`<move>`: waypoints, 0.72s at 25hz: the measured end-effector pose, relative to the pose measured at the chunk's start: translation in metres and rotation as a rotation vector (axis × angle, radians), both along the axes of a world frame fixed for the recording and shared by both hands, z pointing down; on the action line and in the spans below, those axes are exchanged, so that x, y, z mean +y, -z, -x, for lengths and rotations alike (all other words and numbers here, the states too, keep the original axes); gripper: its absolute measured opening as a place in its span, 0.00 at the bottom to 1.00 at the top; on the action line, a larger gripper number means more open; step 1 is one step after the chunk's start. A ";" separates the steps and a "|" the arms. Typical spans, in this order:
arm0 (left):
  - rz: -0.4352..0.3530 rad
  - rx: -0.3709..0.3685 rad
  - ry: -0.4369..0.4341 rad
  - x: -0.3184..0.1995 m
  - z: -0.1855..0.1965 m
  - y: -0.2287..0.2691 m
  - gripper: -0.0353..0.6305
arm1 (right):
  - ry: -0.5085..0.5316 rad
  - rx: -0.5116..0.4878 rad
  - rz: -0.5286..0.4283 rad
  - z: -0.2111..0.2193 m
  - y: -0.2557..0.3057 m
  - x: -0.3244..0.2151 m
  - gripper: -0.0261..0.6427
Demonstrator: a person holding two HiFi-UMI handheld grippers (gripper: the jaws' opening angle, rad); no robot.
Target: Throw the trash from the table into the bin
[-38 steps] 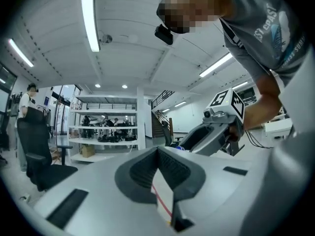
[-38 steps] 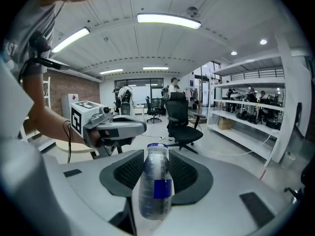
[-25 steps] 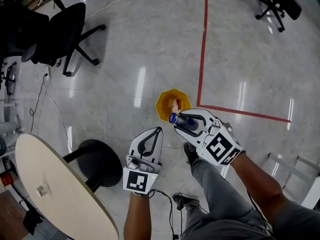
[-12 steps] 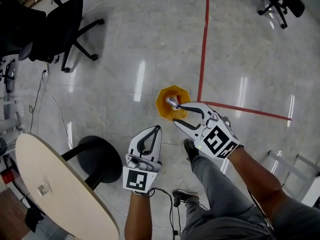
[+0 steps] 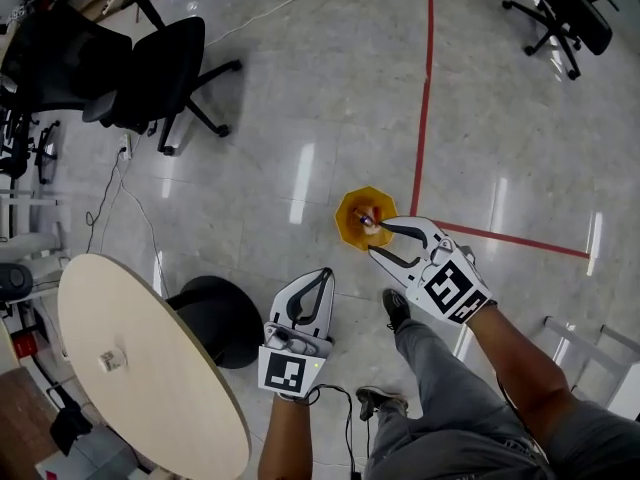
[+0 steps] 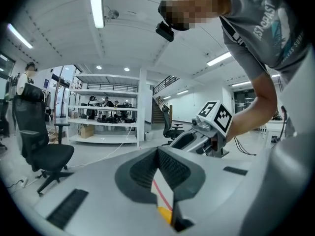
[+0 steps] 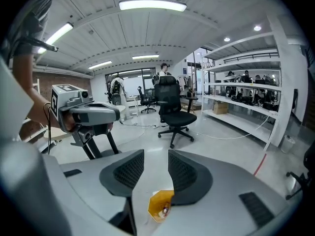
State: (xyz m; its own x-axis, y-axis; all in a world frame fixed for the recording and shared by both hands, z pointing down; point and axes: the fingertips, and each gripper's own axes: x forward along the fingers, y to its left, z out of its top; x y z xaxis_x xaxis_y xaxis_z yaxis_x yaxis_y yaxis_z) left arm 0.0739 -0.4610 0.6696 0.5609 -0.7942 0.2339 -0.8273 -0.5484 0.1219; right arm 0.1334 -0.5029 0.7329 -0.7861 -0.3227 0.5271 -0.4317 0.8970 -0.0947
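Observation:
An orange bin [image 5: 366, 218] stands on the floor by the red tape line. Inside it lies a small bottle [image 5: 368, 219], which also shows in the right gripper view as the bottle [image 7: 163, 209] in the bin [image 7: 158, 204] under the jaws. My right gripper [image 5: 378, 239] hangs just beside and above the bin, open, with nothing between its pads. My left gripper [image 5: 321, 273] is to its left over bare floor, with its tips together and empty. A small pale scrap [image 5: 112, 360] lies on the round beige table [image 5: 170, 398] at the lower left.
A black stool [image 5: 215, 318] stands between the table and the bin. Black office chairs [image 5: 150, 68] stand at the upper left, another chair [image 5: 565, 13] at the upper right. A red tape line [image 5: 425, 98] runs across the floor. The person's leg and shoe [image 5: 397, 308] are below the bin.
A second ago the bottle sat between my right jaws over the bin; now it lies in the bin and the jaws are empty. Both grippers have risen.

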 end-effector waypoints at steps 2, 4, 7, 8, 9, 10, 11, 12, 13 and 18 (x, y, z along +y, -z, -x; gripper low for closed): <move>-0.014 -0.003 0.014 0.010 0.004 0.021 0.10 | 0.000 -0.015 -0.003 0.004 0.021 0.007 0.26; -0.030 -0.002 0.031 0.019 0.008 0.046 0.10 | 0.009 -0.017 -0.009 0.006 0.042 0.016 0.26; -0.061 -0.006 0.050 0.039 0.011 0.088 0.10 | 0.033 -0.023 -0.013 0.012 0.075 0.037 0.26; -0.072 -0.009 0.059 0.048 0.012 0.103 0.10 | 0.048 -0.028 -0.019 0.015 0.088 0.047 0.26; -0.085 -0.013 0.070 0.059 0.015 0.118 0.10 | 0.066 -0.032 -0.028 0.019 0.100 0.058 0.26; -0.098 -0.020 0.082 0.071 0.018 0.134 0.10 | 0.086 -0.034 -0.038 0.023 0.112 0.070 0.26; -0.114 -0.027 0.096 0.084 0.022 0.149 0.10 | 0.102 -0.034 -0.046 0.026 0.124 0.083 0.26; -0.132 -0.033 0.112 0.098 0.027 0.164 0.10 | 0.115 -0.035 -0.052 0.029 0.135 0.095 0.26; -0.149 -0.035 0.128 0.111 0.032 0.179 0.10 | 0.123 -0.037 -0.058 0.032 0.147 0.108 0.26; -0.219 -0.023 0.220 0.193 0.067 0.240 0.10 | 0.153 -0.057 -0.104 0.054 0.216 0.176 0.26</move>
State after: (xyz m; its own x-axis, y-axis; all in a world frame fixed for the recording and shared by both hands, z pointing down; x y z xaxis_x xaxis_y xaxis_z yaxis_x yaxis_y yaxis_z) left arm 0.0065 -0.2684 0.4295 0.3669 -0.9287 0.0546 -0.9301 -0.3674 0.0005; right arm 0.0790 -0.3272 0.5165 -0.8577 -0.2478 0.4505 -0.2863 0.9580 -0.0182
